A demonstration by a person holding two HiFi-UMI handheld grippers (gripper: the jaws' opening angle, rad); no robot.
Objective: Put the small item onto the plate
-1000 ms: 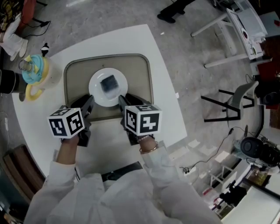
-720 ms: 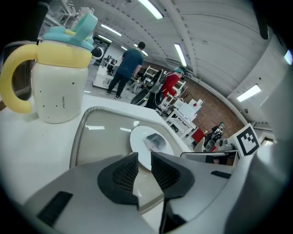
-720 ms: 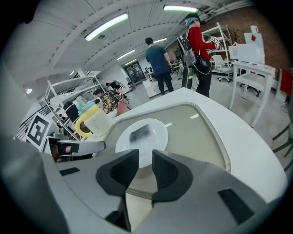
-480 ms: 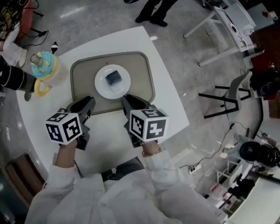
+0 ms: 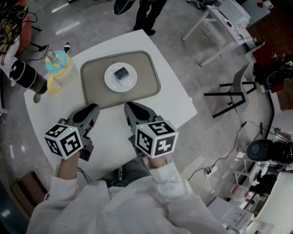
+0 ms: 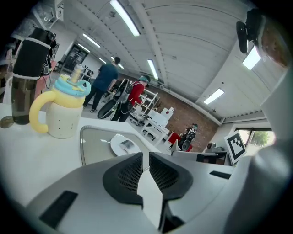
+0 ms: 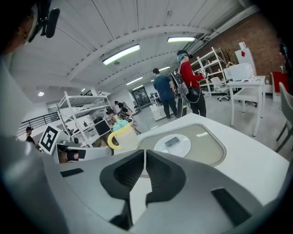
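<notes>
The small dark item [image 5: 121, 73] lies on the white plate [image 5: 110, 78], which sits on the beige tray [image 5: 146, 77]. Both grippers hover near the table's front edge, well back from the tray. The jaws of my left gripper [image 5: 93, 109] have just been closing; a thin gap remains and nothing is between them. My right gripper [image 5: 129, 107] has also just been closing, and its pads meet on nothing. In the left gripper view the left gripper [image 6: 145, 154] points at the plate [image 6: 115, 143] and item [image 6: 127, 144]. The right gripper [image 7: 145, 151] faces the plate [image 7: 181, 148] and item [image 7: 172, 141].
A cream cup [image 5: 56, 68] with a yellow handle and blue lid stands left of the tray, beside a dark bottle [image 5: 27, 77]. The white table [image 5: 174, 105] ends just right of the tray. A chair [image 5: 233, 93] and desks stand on the floor to the right; people [image 5: 146, 11] stand beyond.
Both grippers have pulled back from the tray toward me and risen. Their jaws have narrowed. The item stays on the plate.
</notes>
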